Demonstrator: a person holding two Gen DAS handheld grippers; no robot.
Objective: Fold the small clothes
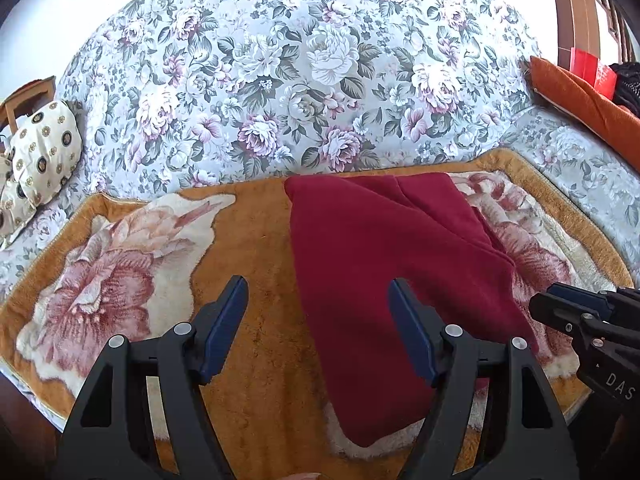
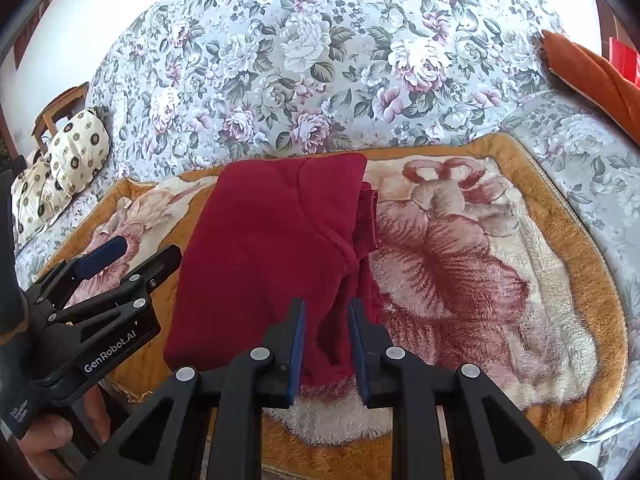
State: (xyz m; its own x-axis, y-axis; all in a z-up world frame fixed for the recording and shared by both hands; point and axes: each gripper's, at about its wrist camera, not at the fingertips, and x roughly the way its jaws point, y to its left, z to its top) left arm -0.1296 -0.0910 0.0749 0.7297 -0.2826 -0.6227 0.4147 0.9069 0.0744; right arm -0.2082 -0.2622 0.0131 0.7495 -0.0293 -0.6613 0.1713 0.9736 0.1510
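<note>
Garment: a dark red fleece garment [image 1: 392, 264], folded into a tapering panel, is lying flat on a plush orange blanket with a pink rose pattern [image 1: 256, 360]; its far edge is sitting near the blanket's back border, and its near corner is reaching toward the front border. A folded flap is overlapping the main panel along the right side, seen in the right wrist view [image 2: 276, 248].

Left gripper: the black two-finger left gripper with blue pads [image 1: 318, 320] is hovering above the garment's left edge with its jaws spread wide; the left finger is sitting over bare blanket, the right finger over the red fleece. Nothing is lying between the pads.

Right gripper: the black right gripper with blue pads [image 2: 326, 344] is sitting at the garment's near right edge, jaws drawn to a narrow gap. Red fleece is showing in that gap, but whether the pads are pinching it cannot be told.

Support: the blanket is covering a sofa seat upholstered in grey-blue floral fabric [image 1: 304, 80].

Surroundings: a cream cushion with dark round medallions [image 1: 44, 152] is leaning at the sofa's left end; a rust-orange cushion [image 1: 580, 96] is lying at the right end.
</note>
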